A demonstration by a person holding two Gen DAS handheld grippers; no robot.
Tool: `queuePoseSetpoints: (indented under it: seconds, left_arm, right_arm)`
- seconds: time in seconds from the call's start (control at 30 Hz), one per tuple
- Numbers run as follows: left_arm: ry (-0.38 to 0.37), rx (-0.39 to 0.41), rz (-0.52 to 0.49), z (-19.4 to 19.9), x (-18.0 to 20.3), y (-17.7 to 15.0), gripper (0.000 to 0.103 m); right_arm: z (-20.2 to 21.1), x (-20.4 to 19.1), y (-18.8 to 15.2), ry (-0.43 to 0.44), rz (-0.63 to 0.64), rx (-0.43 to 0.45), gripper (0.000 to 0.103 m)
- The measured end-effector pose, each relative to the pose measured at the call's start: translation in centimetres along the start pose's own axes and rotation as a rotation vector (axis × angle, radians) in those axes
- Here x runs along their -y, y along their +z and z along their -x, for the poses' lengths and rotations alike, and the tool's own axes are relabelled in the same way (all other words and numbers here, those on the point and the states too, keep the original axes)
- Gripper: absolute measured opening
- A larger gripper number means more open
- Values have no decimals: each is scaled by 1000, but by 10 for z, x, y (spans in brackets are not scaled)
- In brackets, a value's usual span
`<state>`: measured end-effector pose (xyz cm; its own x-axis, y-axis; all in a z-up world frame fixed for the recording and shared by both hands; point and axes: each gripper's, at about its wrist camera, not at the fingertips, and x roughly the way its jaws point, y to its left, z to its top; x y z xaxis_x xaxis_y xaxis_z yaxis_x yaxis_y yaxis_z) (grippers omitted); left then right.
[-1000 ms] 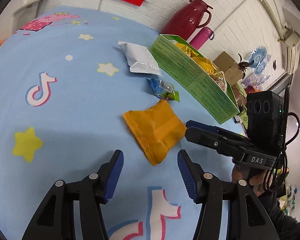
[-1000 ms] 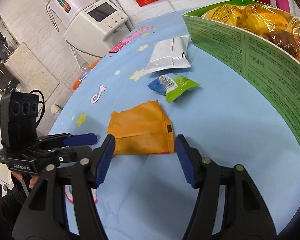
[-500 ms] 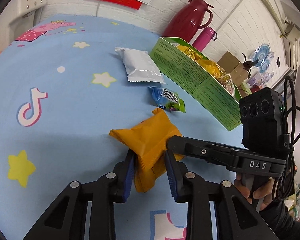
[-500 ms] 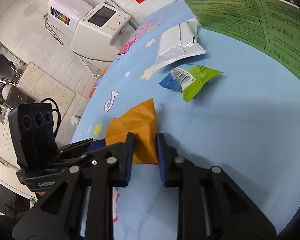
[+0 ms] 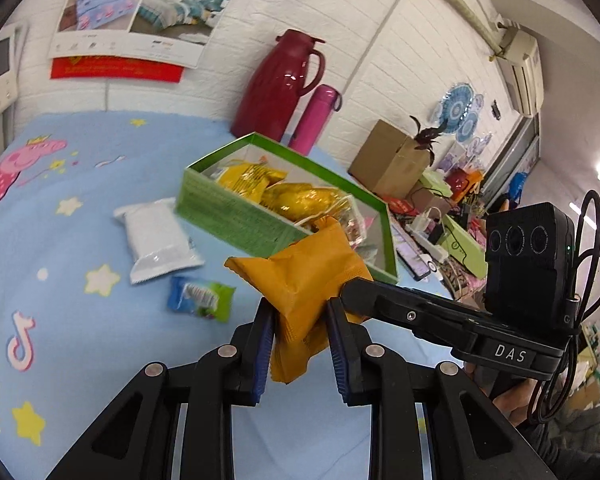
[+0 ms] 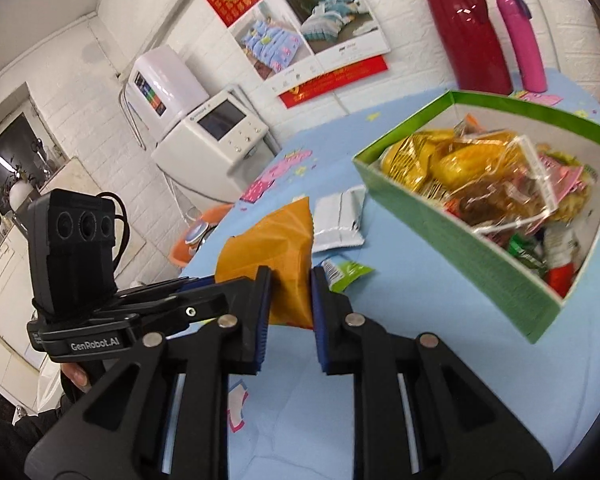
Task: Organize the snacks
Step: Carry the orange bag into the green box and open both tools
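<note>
Fingers of both grippers are pinching the same orange snack bag [image 5: 300, 280]. The left gripper [image 5: 300, 330] holds it by the lower part, its blue pads pressed on the two sides, and the right gripper [image 6: 288, 292] pinches another edge of the bag, which shows from the right wrist view between its fingers. The bag is crumpled and seems to be lifted off the blue tablecloth [image 5: 80, 340], hanging in the air in front of the green box [image 5: 236, 216].

The green box stands open on the table and is already partly filled with yellow and clear snack packets [image 6: 460, 164]. Two snacks are not yet put away: a white packet [image 5: 156, 240] lying flat beside the long wall of the box, and a small blue and green candy wrapper [image 5: 200, 298] near it, closer to the grippers. A dark red jug [image 5: 280, 84] and a pink bottle [image 5: 314, 120] stand behind the box, by the wall.

I judge that the step in hand is carrying the orange bag to the box. The next move calls for bringing the bag over the near green wall, high enough not to knock it, and then letting go with both grippers above the free space inside. Because two grippers hold one soft bag, they should move together, otherwise the bag may be pulled or torn. After that the white packet and the candy wrapper remain.
</note>
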<state>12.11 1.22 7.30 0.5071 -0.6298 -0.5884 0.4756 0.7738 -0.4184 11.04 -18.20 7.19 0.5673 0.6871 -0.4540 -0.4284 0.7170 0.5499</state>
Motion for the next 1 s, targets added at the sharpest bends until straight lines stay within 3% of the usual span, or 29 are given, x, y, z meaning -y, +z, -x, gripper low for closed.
queuePoseSetpoints:
  seconds: [0.33,0.67,0.73,0.77,0.8,0.83,0.87,0.93,1.0]
  left_arm:
    - [-113,-23,-108,-79,67,69,26]
    - [-102,-90,-156,-166,89,111,26]
    - [-73,-99,-157,-180,86,115,27]
    - [-43,-100,-156,-185,84,116,36]
    - [-2,-109,-148,-190,81,116,46]
    - [24,-107,-135,-190,77,115,71]
    - [41,-83,-119,-188,73,113,82]
    - [60,-35,-104,-181,67,109,85]
    - [72,-40,-112,-176,65,107,85]
  right_arm:
    - [61,63,40,-118,-82,177,21]
    - [64,140,66,-173,-202,237,22]
    - [60,154,69,-190,-203,230,26]
    - [55,159,69,-219,-201,222,30]
    - [53,163,68,-243,-198,220,41]
    - [52,166,66,-254,-195,221,51]
    - [53,169,63,-268,-198,223,67]
    - [58,172,61,-291,-191,230,72]
    - [64,172,61,-299,-200,252,77]
